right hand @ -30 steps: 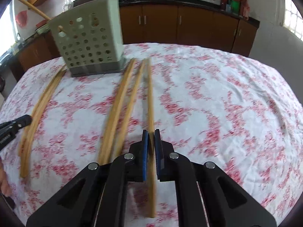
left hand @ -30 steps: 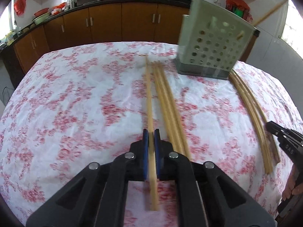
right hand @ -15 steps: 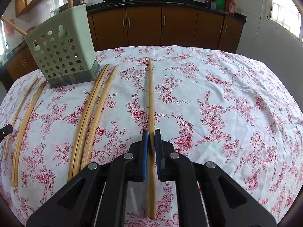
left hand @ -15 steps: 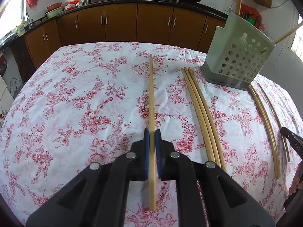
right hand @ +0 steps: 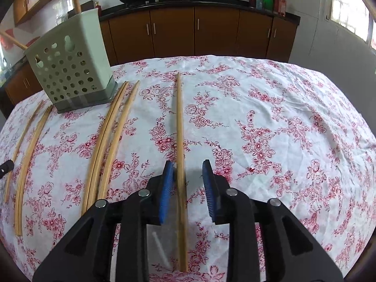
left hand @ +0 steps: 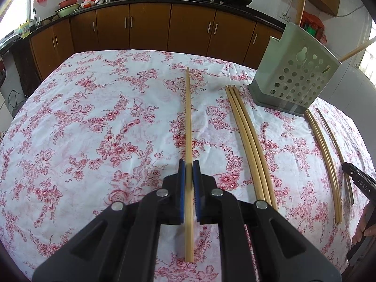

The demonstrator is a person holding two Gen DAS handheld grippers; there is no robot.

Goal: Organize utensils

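In the left wrist view my left gripper [left hand: 188, 164] is shut on one bamboo chopstick [left hand: 188, 117], which runs straight away from me over the flowered cloth. In the right wrist view my right gripper [right hand: 188, 166] has its jaws opening. A second chopstick [right hand: 179, 129] lies on the cloth between them, close to the left blue pad [right hand: 167, 183] and apart from the right one. The green perforated utensil holder [left hand: 296, 77] [right hand: 70, 70] stands at the far side with two sticks poking out of it.
Loose chopsticks lie in bundles on both sides of the holder [left hand: 249, 141] [left hand: 322, 145] [right hand: 110, 141] [right hand: 25, 155]. The other gripper's tip shows at each view's edge [left hand: 359, 181] [right hand: 5, 165]. A person's hand [left hand: 363, 232] is at the right. Brown kitchen cabinets [left hand: 164, 25] stand behind the table.
The right gripper's jaws have parted and let go of their chopstick, which now rests on the cloth. The left gripper keeps its grip; both views have steadied after a small sideways shift.
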